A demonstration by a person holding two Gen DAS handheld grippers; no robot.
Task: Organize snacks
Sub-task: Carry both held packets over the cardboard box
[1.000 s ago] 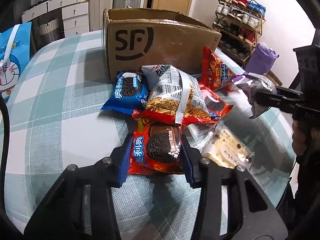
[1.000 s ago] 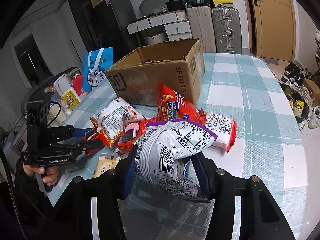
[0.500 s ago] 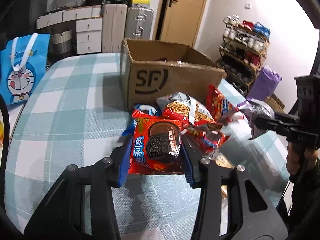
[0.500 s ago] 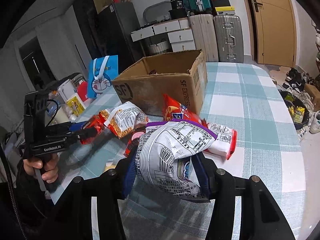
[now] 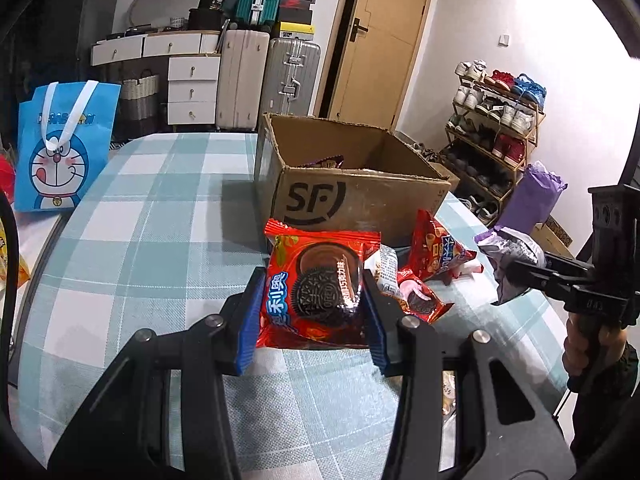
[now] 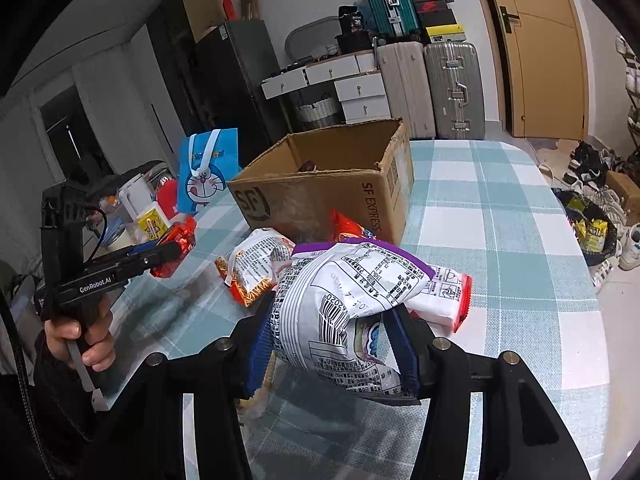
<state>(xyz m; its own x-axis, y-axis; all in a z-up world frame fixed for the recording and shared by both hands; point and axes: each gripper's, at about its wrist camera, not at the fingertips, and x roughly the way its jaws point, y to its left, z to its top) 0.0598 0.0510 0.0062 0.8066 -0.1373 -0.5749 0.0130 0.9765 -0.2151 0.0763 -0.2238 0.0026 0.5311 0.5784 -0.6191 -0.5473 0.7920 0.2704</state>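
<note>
My left gripper [image 5: 314, 308] is shut on a red Oreo packet [image 5: 316, 288] and holds it above the checked table, in front of the open SF cardboard box [image 5: 352, 196]. My right gripper [image 6: 332, 340] is shut on a white and purple snack bag [image 6: 344, 300], also held above the table; it shows at the right of the left wrist view [image 5: 508, 252]. The left gripper with the red packet [image 6: 176, 248] shows at the left of the right wrist view. Loose snacks lie before the box: a noodle bag [image 6: 256, 268], a red packet [image 5: 440, 252].
The box [image 6: 328, 196] holds at least one dark packet [image 5: 324, 162]. A blue Doraemon bag [image 5: 60, 160] stands at the table's left edge. Suitcases [image 5: 268, 80], drawers and a shoe rack [image 5: 496, 120] stand beyond the table. Bottles and jars [image 6: 148, 216] stand left.
My left gripper has lifted the red Oreo packet off the snack pile and raised it toward the box. My right gripper keeps holding its bag, a little higher.
</note>
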